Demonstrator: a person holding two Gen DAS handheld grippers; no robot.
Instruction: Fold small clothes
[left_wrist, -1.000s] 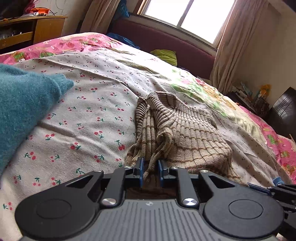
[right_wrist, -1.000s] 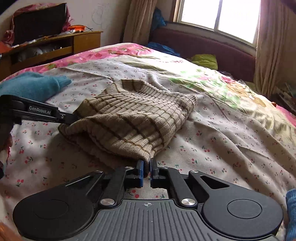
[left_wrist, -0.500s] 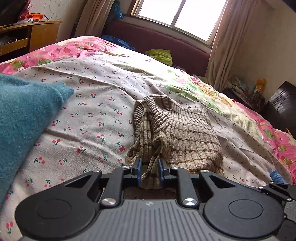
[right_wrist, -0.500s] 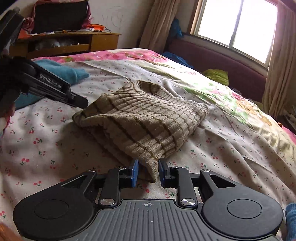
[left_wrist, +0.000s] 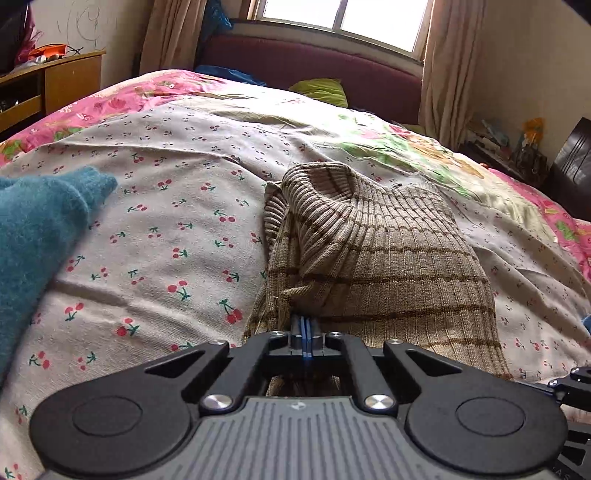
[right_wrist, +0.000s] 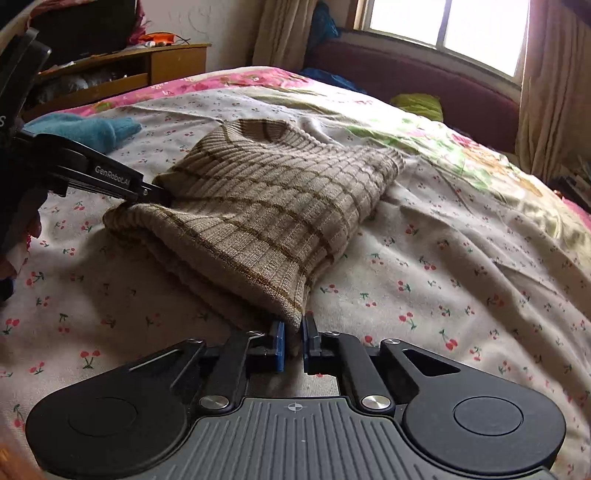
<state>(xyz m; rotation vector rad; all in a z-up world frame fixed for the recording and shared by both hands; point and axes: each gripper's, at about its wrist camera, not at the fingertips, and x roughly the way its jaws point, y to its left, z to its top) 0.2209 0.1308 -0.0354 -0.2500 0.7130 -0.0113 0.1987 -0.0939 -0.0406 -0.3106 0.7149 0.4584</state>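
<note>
a folded beige ribbed knit sweater with thin brown stripes lies on the cherry-print white bedsheet. the right gripper has just closed its blue pads on the sweater's near corner. the left gripper, its jaws just pressed together, pinches the sweater's other edge, beside a teal fuzzy garment.

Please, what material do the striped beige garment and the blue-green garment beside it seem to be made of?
The striped beige garment looks like a ribbed knit, probably wool or acrylic yarn: raised vertical ribs, thin brown stripes, a matte surface. The blue-green garment seems a softer, fuzzy knit or fleece: its surface looks brushed, with no clear ribs. The exact fibre cannot be told from the pictures.
</note>
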